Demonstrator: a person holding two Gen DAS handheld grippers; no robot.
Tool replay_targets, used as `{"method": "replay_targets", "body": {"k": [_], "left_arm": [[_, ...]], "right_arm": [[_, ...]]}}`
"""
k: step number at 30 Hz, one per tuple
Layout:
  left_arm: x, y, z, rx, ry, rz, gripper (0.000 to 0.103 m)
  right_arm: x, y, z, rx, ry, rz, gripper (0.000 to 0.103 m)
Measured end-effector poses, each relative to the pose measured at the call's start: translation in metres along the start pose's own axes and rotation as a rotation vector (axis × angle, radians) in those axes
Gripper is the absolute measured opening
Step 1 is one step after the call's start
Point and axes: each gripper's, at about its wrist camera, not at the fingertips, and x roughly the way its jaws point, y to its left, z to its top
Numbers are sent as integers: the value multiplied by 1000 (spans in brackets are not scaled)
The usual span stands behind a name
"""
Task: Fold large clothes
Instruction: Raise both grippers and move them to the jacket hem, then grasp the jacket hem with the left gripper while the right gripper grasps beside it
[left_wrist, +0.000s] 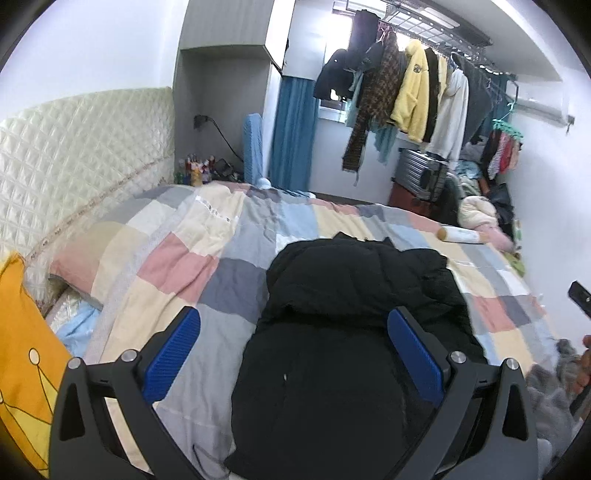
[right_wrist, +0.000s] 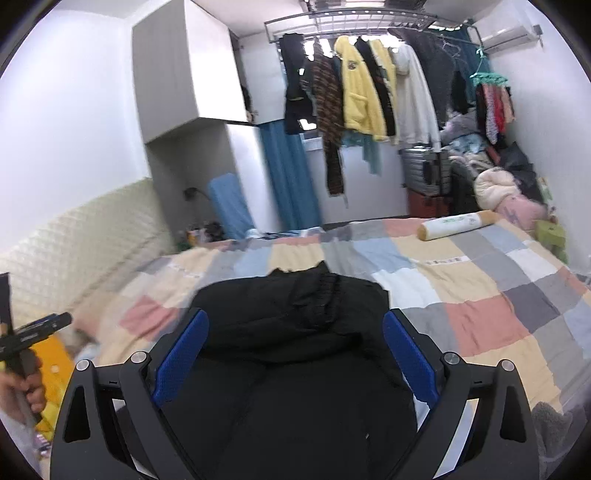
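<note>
A black padded jacket lies folded into a bulky bundle on the patchwork quilt of a bed. My left gripper hovers above its near end, open, blue pads wide apart and holding nothing. In the right wrist view the same jacket fills the middle. My right gripper is open above it with nothing between its pads. The left gripper, held in a hand, shows at the left edge.
A cream cylinder bolster lies on the far right of the quilt. A padded headboard and an orange pillow are at the left. Hanging clothes, a suitcase and heaped clothing fill the far wall.
</note>
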Motion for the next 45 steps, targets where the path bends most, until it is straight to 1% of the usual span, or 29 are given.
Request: {"method": "replay_targets", "body": {"k": [2,4,6,9,10,12,13,16,18,21,22,24,26,29,31,34,37,39,40,43,45], "left_arm": [[-9,12,-2,-20,37,-30,101],[-11,26,-8,-49,73,-48,101],[-9,37,-14,-75,111,-71,101],[4,53,-31,-105,195,-105,101],[11,57,-38,-113,230,-113,101],[23,63,-48,-124,284,-134,101],[37,68,-57,-138,332,-146,101],[66,78,-79,-196,442,-181,101],[84,82,-90,-208,503,-207,101],[109,82,-109,-212,581,-199,101],[121,80,-118,-213,619,-209,101],[136,79,-128,-227,671,-223,101],[153,78,-139,-238,736,-222,100],[165,76,-140,-258,759,-222,100],[172,72,-144,-253,793,-214,100],[182,72,-152,-245,825,-184,100],[194,79,-159,-291,867,-159,100],[198,82,-162,-323,879,-181,100],[200,82,-163,-335,890,-200,100],[202,79,-169,-366,916,-293,95],[202,75,-169,-368,914,-335,94]], "right_arm": [[-14,-7,1,20,22,34,96],[-23,-15,-2,32,50,47,96],[-26,-25,-9,41,102,66,96],[-25,-43,-25,68,184,96,96],[-21,-50,-32,75,229,115,96],[-18,-61,-45,85,283,128,96],[-15,-67,-53,91,311,132,96],[-5,-89,-75,131,395,156,96],[6,-103,-95,167,457,172,96],[24,-123,-124,214,544,187,96],[35,-132,-137,245,583,194,96],[51,-146,-159,292,649,210,96],[66,-155,-178,322,704,222,96],[87,-169,-202,370,765,224,96],[98,-173,-214,393,791,266,96],[110,-168,-224,382,829,307,96],[121,-159,-229,363,857,348,96],[126,-152,-225,341,860,373,96],[126,-145,-222,305,856,398,96],[125,-138,-213,269,837,481,96],[129,-137,-212,266,840,505,96]]}}
